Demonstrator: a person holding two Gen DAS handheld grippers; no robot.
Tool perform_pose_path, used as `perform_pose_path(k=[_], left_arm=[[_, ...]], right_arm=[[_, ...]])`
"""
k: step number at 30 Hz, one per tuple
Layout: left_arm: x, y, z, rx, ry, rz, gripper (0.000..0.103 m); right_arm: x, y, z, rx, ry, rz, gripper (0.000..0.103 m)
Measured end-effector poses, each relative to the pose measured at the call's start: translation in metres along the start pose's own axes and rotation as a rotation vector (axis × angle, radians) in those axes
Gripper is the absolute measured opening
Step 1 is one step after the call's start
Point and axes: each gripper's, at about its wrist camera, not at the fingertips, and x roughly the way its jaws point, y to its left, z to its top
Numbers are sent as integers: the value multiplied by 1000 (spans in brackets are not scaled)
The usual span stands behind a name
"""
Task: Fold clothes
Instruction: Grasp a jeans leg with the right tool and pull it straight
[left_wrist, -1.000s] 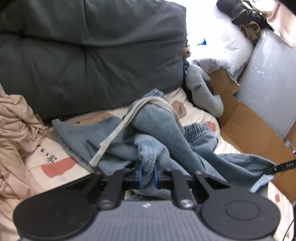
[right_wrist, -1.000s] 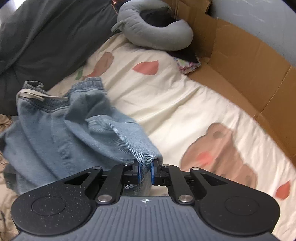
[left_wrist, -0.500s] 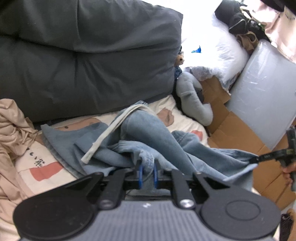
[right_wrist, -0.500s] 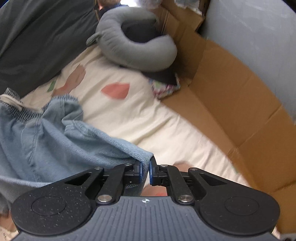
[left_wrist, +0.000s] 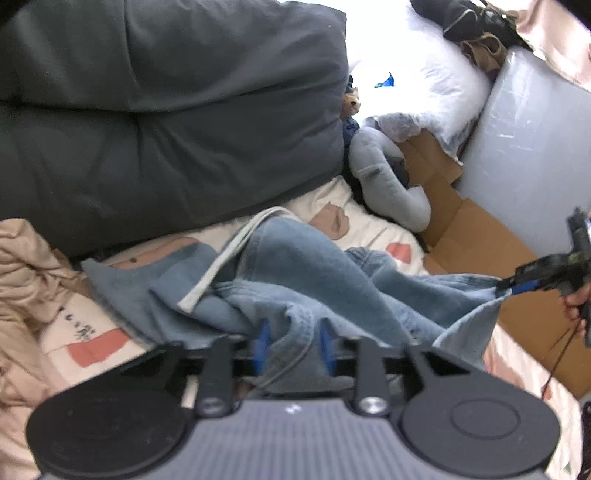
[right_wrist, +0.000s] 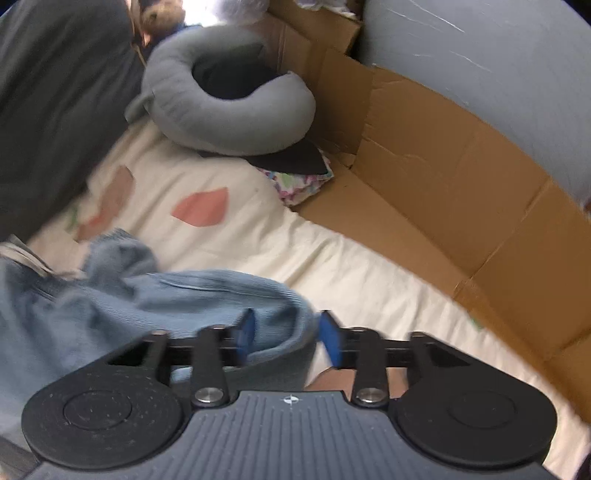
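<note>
Light blue jeans (left_wrist: 295, 266) lie crumpled on the cream printed sheet (left_wrist: 369, 221), with a pale waistband strip (left_wrist: 221, 266) showing. My left gripper (left_wrist: 293, 345) hangs low over the near edge of the heap. Its jaws are opening, and a denim fold sits loose between the blue pads. My right gripper (right_wrist: 288, 338) is at the end of a trouser leg (right_wrist: 207, 291), pulled out towards the cardboard. Its jaws are opening too, with the hem between them and clear of the right pad. In the left wrist view, the right gripper (left_wrist: 511, 286) shows at the far right in a person's hand (left_wrist: 574, 304).
A dark grey duvet (left_wrist: 166, 110) fills the back left. A beige garment (left_wrist: 26, 280) is bunched at the left. A grey neck pillow (right_wrist: 229, 110) and a colourful cloth (right_wrist: 303, 184) lie at the back. Cardboard (right_wrist: 443, 206) and a grey padded panel (left_wrist: 535, 155) line the right.
Both grippers were shut on denim and their jaws have now parted. The right gripper carried its trouser leg rightwards towards the cardboard, stretching the jeans out.
</note>
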Motion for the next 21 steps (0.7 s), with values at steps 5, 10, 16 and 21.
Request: perform_pose_path(k=[5, 10, 16, 21], left_arm=[[-6, 12, -18, -32, 23, 69, 66], [7, 25, -37, -74, 100, 145, 66], [20, 27, -57, -58, 162, 185, 68], [32, 26, -67, -44, 201, 191, 69]], right_arm=[[-21, -1, -31, 149, -10, 72, 53], [-36, -4, -82, 345, -2, 122, 53], [-44, -8, -134, 435, -4, 110, 53], [-48, -5, -175, 448, -1, 105, 54]])
